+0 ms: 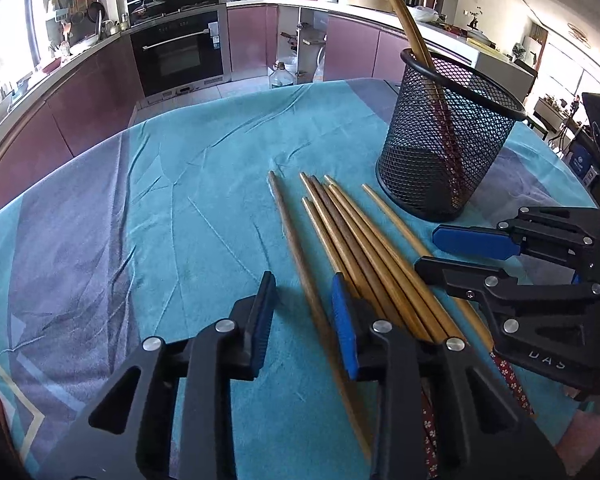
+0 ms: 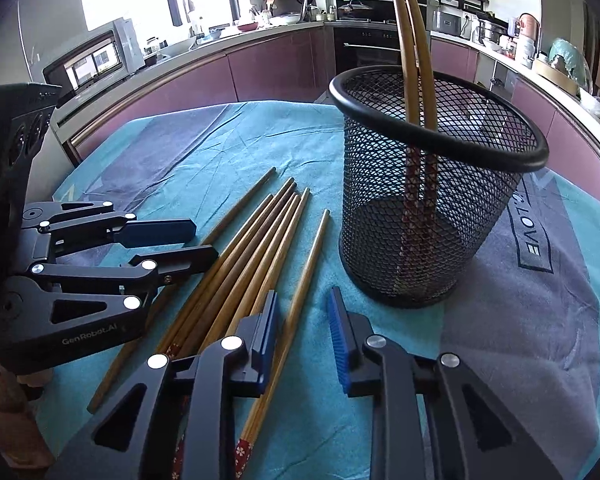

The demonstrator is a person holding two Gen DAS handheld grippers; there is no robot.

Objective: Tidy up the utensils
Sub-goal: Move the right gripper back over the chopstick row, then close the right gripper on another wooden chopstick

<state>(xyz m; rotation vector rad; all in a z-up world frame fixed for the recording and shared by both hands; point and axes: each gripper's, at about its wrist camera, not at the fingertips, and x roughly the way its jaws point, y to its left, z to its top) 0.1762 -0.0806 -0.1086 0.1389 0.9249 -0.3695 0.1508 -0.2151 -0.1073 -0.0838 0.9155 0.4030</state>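
- The mesh cup (image 2: pixel 432 184) stood upright on the teal cloth (image 1: pixel 180 208) that covered the bench, toward its far side, with two chopsticks (image 2: pixel 414 40) already leaning inside it, patterned ends down.
- The loose chopsticks (image 1: pixel 364 248) lay flat on the cloth in a rough fan just beside the cup's base, plain tips toward the cup and patterned ends toward the near edge. One single stick (image 1: pixel 296 240) lay a little apart on the left, another (image 2: pixel 304 280) on the cup side.
- The left hand-held gripper (image 1: pixel 304 320) was low over the near end of the bundle, its jaws wide apart and holding nothing; the apart stick ran between them.
- The right hand-held gripper (image 2: pixel 304 336) was likewise spread open and empty, with the cup-side stick passing between its jaws.
- To my eye the step was picking the next stick. It would go best taking one of the separated sticks rather than the packed middle, closing squarely across it near the patterned end so it did not roll out.
- The stick would then need tipping upright before it met the rim; the cup looked light, so a nudge could shift or topple it.
- The other gripper could steady the bundle or the cup.
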